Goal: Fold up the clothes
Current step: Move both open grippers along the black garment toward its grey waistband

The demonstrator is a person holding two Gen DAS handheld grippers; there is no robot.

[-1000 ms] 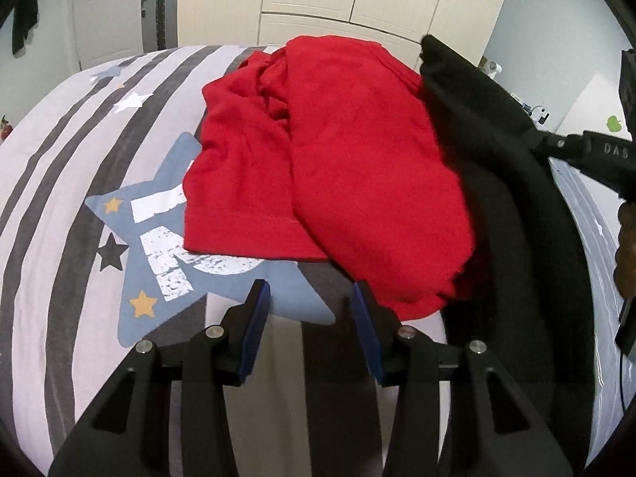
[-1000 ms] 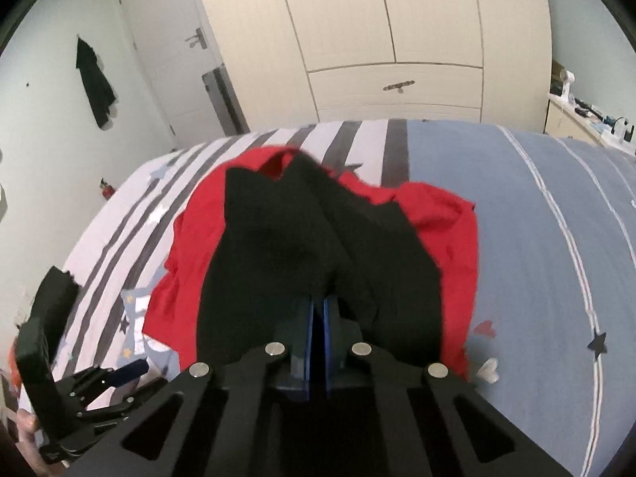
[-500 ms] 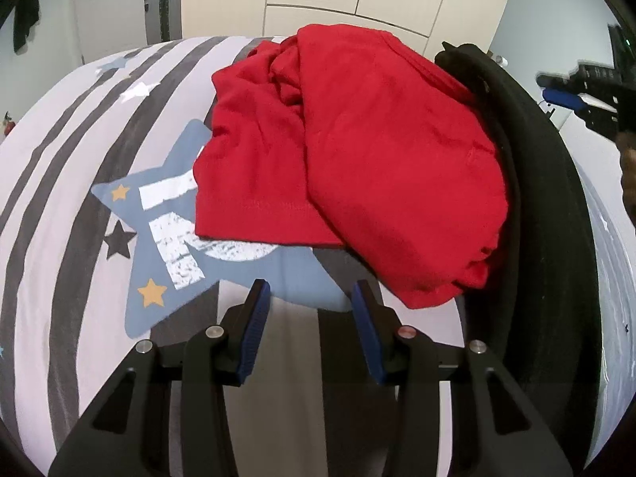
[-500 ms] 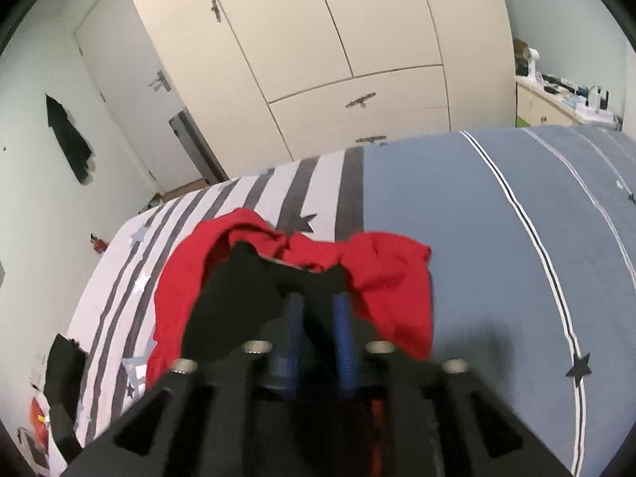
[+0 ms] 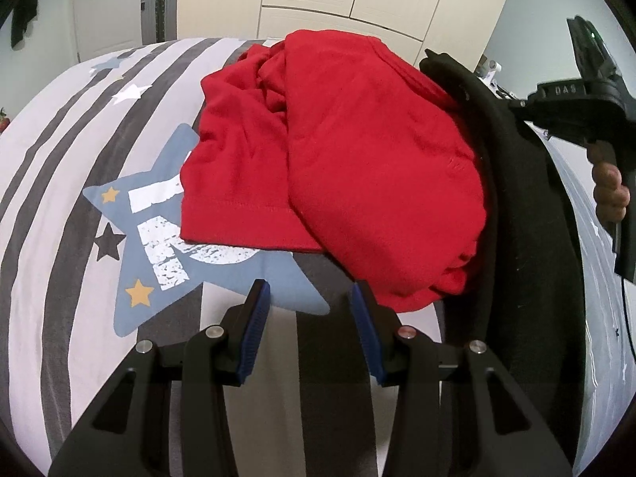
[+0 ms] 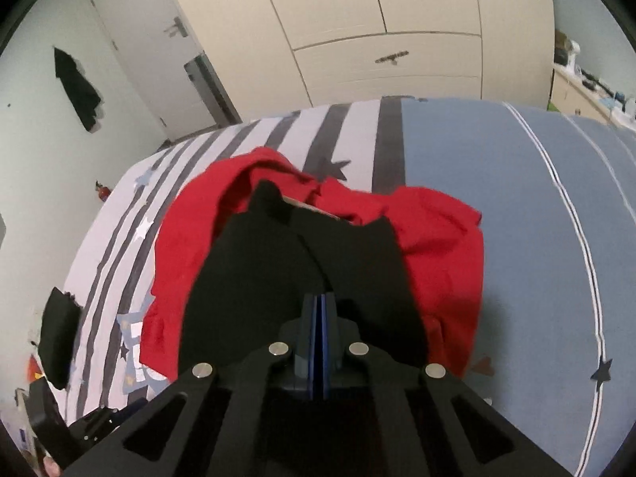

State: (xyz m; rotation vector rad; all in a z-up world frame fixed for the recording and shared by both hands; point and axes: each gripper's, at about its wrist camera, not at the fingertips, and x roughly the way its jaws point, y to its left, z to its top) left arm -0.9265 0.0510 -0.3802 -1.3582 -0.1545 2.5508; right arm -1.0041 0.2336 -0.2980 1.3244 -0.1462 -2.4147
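A crumpled red garment (image 5: 357, 159) lies on the striped bed, and a black garment (image 5: 528, 238) is draped along its right side. My left gripper (image 5: 310, 318) hovers open just in front of the red garment's near hem, with nothing between its blue pads. My right gripper (image 5: 516, 109) reaches in from the right, held by a hand (image 5: 608, 190), its tip at the black garment's upper edge. In the right wrist view its jaws (image 6: 319, 298) are pressed together where the black garment (image 6: 298, 278) creases into them, over the red garment (image 6: 437, 246).
The bed cover (image 5: 59, 198) has grey and white stripes and a blue star print (image 5: 167, 262); its right half is plain blue (image 6: 516, 198). Cream wardrobe doors (image 6: 377, 20) and a room door (image 6: 131, 39) stand beyond the bed. A cluttered side table (image 6: 588, 83) sits at the far right.
The right gripper's jaws parted briefly and closed again on the black cloth. The black garment has slid rightward, baring more of the red one. The left gripper stayed put.
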